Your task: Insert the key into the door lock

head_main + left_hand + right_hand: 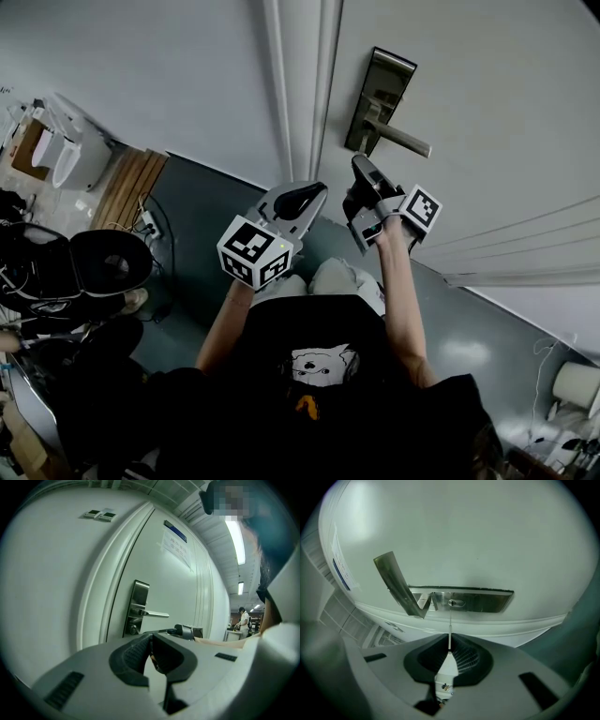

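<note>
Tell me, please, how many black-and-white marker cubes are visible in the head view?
2. One black-and-white marker cube rides on the left tool, near the centre; the other rides on the right tool, just under the silver metal door handle. None seem hidden.

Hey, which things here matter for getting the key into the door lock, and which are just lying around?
For the job: key, keyhole, lock plate, right tool.
Just about: wooden slats, power strip, door notice, left tool, idle.

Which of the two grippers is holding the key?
The right gripper: its jaws pinch the key, blade aimed at the keyhole. The left gripper is shut and shows no key.
</note>
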A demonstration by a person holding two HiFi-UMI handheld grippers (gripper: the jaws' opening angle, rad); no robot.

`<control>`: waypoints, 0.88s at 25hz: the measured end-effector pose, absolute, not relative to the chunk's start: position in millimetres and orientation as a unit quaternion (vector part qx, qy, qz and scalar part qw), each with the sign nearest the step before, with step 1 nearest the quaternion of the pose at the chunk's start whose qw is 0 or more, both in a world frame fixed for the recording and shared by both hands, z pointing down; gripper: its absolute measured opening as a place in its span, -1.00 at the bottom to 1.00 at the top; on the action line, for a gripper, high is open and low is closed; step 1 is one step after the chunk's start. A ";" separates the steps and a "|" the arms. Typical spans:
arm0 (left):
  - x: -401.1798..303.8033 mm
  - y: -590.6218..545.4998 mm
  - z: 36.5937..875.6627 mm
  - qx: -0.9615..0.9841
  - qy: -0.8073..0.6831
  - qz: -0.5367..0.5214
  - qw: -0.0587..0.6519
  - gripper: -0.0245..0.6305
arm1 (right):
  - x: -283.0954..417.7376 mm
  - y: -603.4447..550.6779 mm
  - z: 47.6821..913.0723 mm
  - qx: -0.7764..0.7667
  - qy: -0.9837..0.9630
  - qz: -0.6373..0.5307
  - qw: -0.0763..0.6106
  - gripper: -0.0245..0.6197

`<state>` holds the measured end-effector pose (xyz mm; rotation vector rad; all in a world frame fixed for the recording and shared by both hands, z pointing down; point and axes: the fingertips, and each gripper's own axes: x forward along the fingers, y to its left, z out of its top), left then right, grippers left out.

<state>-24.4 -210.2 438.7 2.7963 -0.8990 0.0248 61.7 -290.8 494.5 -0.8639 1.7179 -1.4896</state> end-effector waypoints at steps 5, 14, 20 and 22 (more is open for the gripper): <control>-22.6 -215.3 441.4 0.949 -0.300 0.006 0.097 -0.85 | 64.7 -301.7 495.9 -0.328 0.656 -0.575 0.362 -0.86; -16.6 -231.3 441.1 0.948 -0.302 0.008 0.096 -0.85 | 72.1 -321.1 500.9 -0.318 0.644 -0.586 0.376 -0.86; -20.8 -228.4 438.0 0.948 -0.303 0.008 0.096 -0.85 | 71.5 -317.9 496.9 -0.304 0.629 -0.596 0.396 -0.86; -22.4 -227.8 437.0 0.948 -0.304 0.008 0.097 -0.85 | 70.9 -317.5 495.7 -0.299 0.624 -0.598 0.404 -0.86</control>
